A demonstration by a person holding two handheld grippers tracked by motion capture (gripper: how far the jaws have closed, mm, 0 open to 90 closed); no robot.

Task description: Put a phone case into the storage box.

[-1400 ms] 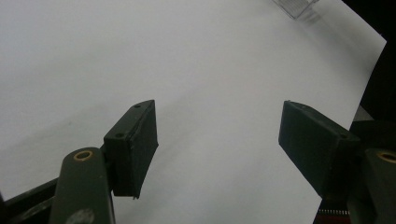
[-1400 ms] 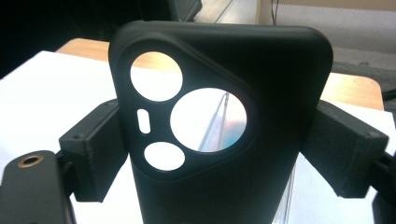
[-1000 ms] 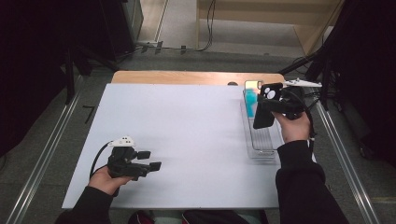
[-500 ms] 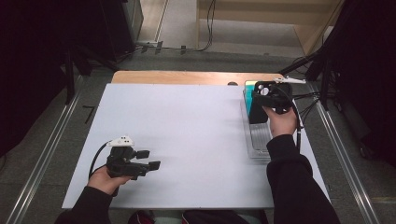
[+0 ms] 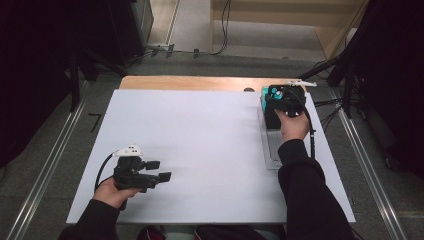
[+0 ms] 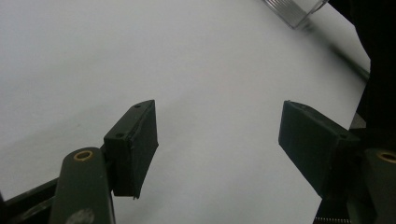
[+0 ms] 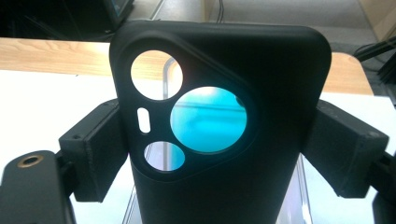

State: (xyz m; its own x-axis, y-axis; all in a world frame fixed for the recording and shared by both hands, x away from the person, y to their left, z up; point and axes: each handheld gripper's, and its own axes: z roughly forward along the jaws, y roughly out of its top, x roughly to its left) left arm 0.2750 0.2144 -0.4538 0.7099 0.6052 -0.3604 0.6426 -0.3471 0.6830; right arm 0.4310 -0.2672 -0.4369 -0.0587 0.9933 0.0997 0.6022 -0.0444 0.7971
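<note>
My right gripper (image 7: 219,154) is shut on a black phone case (image 7: 275,84), its pads pressing on the case's two long edges. The case stands upright with its camera cut-outs toward me. In the high view the right gripper (image 5: 281,100) hangs over the far end of a clear tray (image 5: 272,152) at the table's right side. A teal object (image 5: 263,101) in that tray shows through the largest cut-out (image 7: 208,119). The left gripper (image 5: 156,171) rests near the front left of the white table top (image 5: 200,135). Its jaws are open with nothing between them (image 6: 217,140).
A strip of wooden table (image 5: 190,82) runs behind the white sheet. A corner of the clear tray (image 6: 294,9) appears far off in the left gripper view. Cables and dark stands sit on the floor beyond the table. A cable trails from each gripper.
The right hand has moved left and down over the tray's far end, with the black case still in its jaws. The left hand has stayed where it was.
</note>
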